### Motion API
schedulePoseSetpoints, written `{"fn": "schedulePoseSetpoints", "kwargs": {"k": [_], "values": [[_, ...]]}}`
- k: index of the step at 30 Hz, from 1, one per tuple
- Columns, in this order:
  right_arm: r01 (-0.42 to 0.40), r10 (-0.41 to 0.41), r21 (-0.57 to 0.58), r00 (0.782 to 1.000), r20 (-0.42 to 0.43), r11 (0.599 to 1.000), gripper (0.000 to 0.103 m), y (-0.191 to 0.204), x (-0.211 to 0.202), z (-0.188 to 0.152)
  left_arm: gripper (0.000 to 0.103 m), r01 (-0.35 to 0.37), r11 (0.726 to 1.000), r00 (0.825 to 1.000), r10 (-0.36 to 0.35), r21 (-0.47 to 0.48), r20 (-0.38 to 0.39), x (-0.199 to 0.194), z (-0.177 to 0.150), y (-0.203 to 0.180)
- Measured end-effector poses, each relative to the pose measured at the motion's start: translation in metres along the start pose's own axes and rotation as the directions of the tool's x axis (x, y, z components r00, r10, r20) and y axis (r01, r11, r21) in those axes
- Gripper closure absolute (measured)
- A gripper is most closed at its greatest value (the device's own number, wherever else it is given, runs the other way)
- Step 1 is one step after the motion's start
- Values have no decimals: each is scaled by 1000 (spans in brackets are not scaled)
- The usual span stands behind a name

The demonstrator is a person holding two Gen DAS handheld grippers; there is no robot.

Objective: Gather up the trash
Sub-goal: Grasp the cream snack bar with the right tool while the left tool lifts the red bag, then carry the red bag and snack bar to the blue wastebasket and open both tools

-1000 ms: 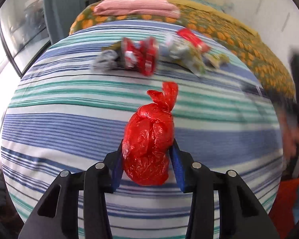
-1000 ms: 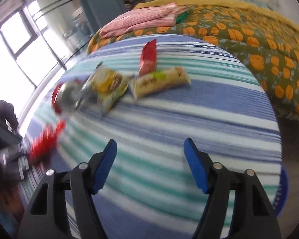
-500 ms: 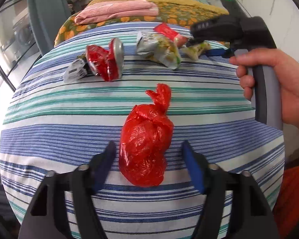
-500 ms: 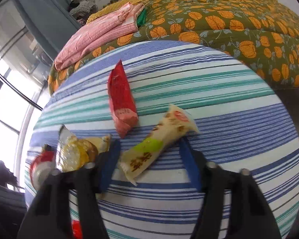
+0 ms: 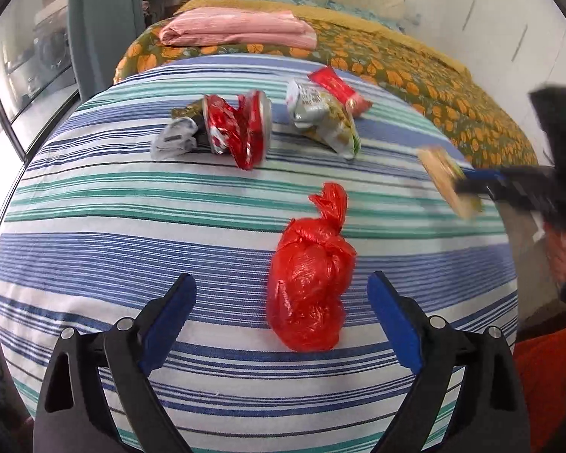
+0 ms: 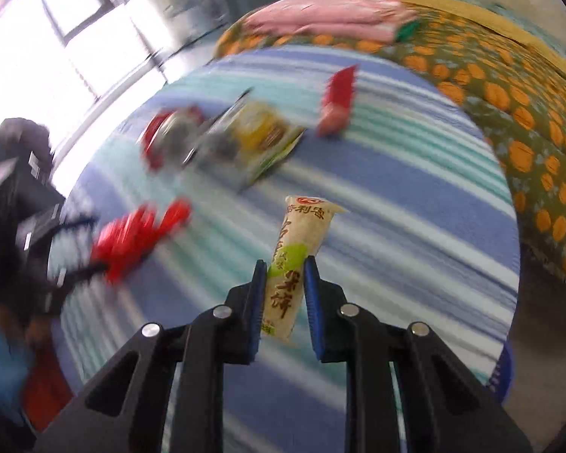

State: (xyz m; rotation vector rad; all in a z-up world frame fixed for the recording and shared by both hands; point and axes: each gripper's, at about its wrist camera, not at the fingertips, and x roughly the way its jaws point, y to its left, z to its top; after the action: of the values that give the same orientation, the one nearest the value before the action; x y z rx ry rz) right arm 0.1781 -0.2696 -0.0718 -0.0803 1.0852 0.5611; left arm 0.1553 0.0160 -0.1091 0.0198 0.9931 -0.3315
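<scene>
Right gripper [image 6: 283, 294] fingers clamping cream snack wrapper [image 6: 296, 260] around lower half, wrapper lifted clear of striped table [image 6: 415, 204]. Long axis running along fingers, sealed end pointing forward and slightly right. Judgement: keeping firm squeeze mid-body, carrying level so thin pack is not slipping. Left gripper [image 5: 283, 313] fingers spread wide, holding nothing, flanking red knotted bag [image 5: 309, 283] lying on table, knot pointing away. Farther: crushed can [image 5: 237, 128], silver-green packet [image 5: 324, 117], red sachet [image 5: 337, 87] waiting.

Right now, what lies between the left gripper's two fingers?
In the left wrist view, the tied red plastic bag lies on the striped cloth between the open left gripper fingers, nearer the right finger, touching neither.
</scene>
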Motion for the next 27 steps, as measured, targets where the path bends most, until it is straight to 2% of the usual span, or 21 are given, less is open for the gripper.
{"fn": "schedulePoseSetpoints", "kwargs": {"k": [3, 4, 5, 7, 10, 12, 14, 17, 18, 19, 23, 27], "values": [[6, -11, -85, 998, -55, 996, 83, 21, 2, -31, 12, -36, 998, 999, 37, 52, -28, 13, 0, -9], [24, -29, -91, 998, -49, 996, 78, 25, 4, -41, 12, -47, 996, 998, 50, 72, -35, 18, 0, -13], [46, -49, -89, 998, -34, 995, 71, 26, 5, -46, 12, -58, 994, 997, 61, 88, -40, 21, -1, -17], [78, -78, -54, 997, 3, 995, 36, 27, 9, -56, 12, -74, 991, 996, 80, 110, -49, 28, -2, -24], [68, -68, 1, 996, 53, 998, 34, 26, 15, -64, 10, -91, 989, 995, 97, 116, -39, 31, -3, -29], [107, -106, -3, 991, 85, 994, 33, 30, 16, -67, 7, -98, 990, 994, 102, 105, -37, 32, -3, -28], [149, -147, -20, 985, 87, 989, 33, 37, 19, -67, 6, -107, 990, 993, 111, 90, -34, 33, -3, -27], [127, -127, 12, 989, 73, 992, 35, 30, 17, -60, 6, -117, 990, 992, 120, 84, -34, 32, -2, -29], [116, -117, 29, 990, 78, 993, 35, 27, 15, -59, 9, -112, 991, 993, 114, 75, -28, 31, -1, -29], [113, -116, 40, 990, 78, 993, 41, 26, 15, -58, 11, -101, 993, 994, 102, 68, -24, 30, -1, -29], [105, -111, 84, 991, 71, 991, 53, 22, 17, -55, 25, -70, 996, 997, 71, 63, -7, 27, 3, -31], [93, -101, 106, 992, 77, 990, 80, 21, 16, -53, 43, -82, 992, 997, 83, 96, 1, 27, 1, -39]]}}
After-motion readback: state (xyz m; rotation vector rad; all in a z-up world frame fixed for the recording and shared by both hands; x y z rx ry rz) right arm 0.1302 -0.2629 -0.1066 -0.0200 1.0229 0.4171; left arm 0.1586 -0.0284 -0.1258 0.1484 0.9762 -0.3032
